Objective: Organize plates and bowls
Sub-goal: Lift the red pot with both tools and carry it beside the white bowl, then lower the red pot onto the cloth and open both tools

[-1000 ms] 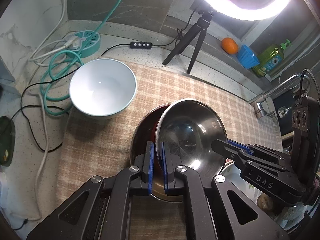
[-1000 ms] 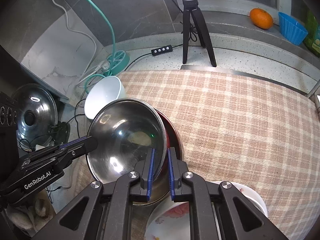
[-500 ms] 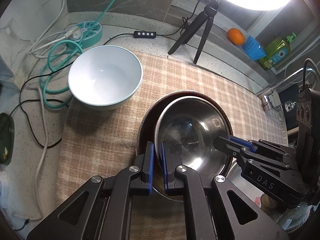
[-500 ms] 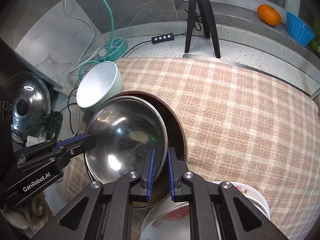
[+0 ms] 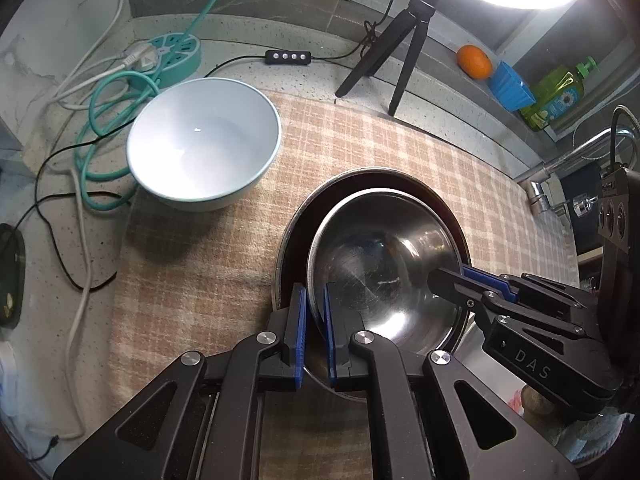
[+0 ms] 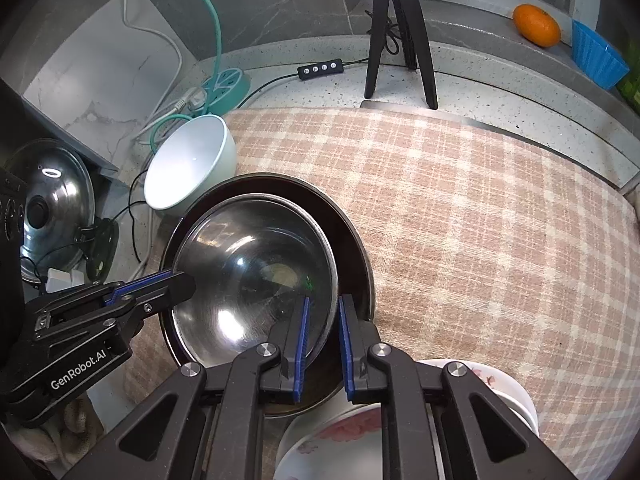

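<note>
A steel bowl [image 5: 384, 264] [image 6: 256, 276] sits nested inside a larger dark-lined steel bowl [image 5: 292, 240] [image 6: 356, 240] on the checked cloth. My left gripper [image 5: 315, 312] is shut on the steel bowl's near rim. My right gripper [image 6: 322, 316] straddles the opposite rim with its jaws parted a little, the pads off the metal. A white bowl [image 5: 204, 144] [image 6: 188, 164] stands upright to the left. A floral bowl [image 6: 400, 432] lies under my right gripper.
A tripod [image 5: 400, 52] with a ring light stands at the back. A teal power strip [image 5: 176, 56] and cables lie at the far left. An orange [image 5: 474, 62], blue cup [image 5: 512, 86] and soap bottle [image 5: 556, 94] sit on the ledge. A pot lid [image 6: 52, 208] leans at left.
The steel bowl has come down from a tilt and settled level inside the larger bowl. My right gripper's jaws have opened slightly off its rim.
</note>
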Demonstrator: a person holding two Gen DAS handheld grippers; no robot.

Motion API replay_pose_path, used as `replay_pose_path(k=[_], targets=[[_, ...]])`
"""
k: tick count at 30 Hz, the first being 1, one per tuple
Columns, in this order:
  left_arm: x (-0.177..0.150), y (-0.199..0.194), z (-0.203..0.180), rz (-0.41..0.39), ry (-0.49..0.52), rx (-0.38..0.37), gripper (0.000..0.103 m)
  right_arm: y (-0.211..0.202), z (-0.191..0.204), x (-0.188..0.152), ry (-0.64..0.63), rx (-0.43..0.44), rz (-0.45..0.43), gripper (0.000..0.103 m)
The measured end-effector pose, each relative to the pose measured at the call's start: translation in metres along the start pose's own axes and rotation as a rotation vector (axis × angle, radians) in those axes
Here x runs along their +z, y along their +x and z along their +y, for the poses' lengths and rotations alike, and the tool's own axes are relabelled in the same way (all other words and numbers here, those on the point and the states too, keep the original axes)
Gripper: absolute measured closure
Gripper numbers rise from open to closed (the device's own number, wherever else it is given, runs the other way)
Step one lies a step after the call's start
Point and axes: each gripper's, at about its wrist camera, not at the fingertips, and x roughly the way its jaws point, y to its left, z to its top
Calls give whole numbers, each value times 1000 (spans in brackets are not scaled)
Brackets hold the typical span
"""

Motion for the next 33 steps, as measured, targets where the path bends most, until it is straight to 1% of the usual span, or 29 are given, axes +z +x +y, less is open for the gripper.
replay_pose_path(k=[5,8,10,12,18,24,28,33], targets=[[0,0,2,-2,-4,-2,97,1,-1,1,5,10,0,87],[1,0,2,-1,-6,-9,95,-1,-1,1,5,11,-7,82],[0,-1,1,1,1,-11,94,-2,0,2,7,17,-13,74],[0,-2,1,-6,0,-7,94,-3,1,3,8,29,-11,72],[1,-7,4,-20,-23,-23,94,-5,1,2,4,27,-12,72],[0,-24,12,-55,-47,-44,94,-9,-1,2,19,33,-23,72],[-1,-38,24,-92,-79,-37,94,-16,0,4,19,32,-41,71],[-3,-49,45,-115,-125,-26,94,-26,-1,8,24,37,-68,71]])
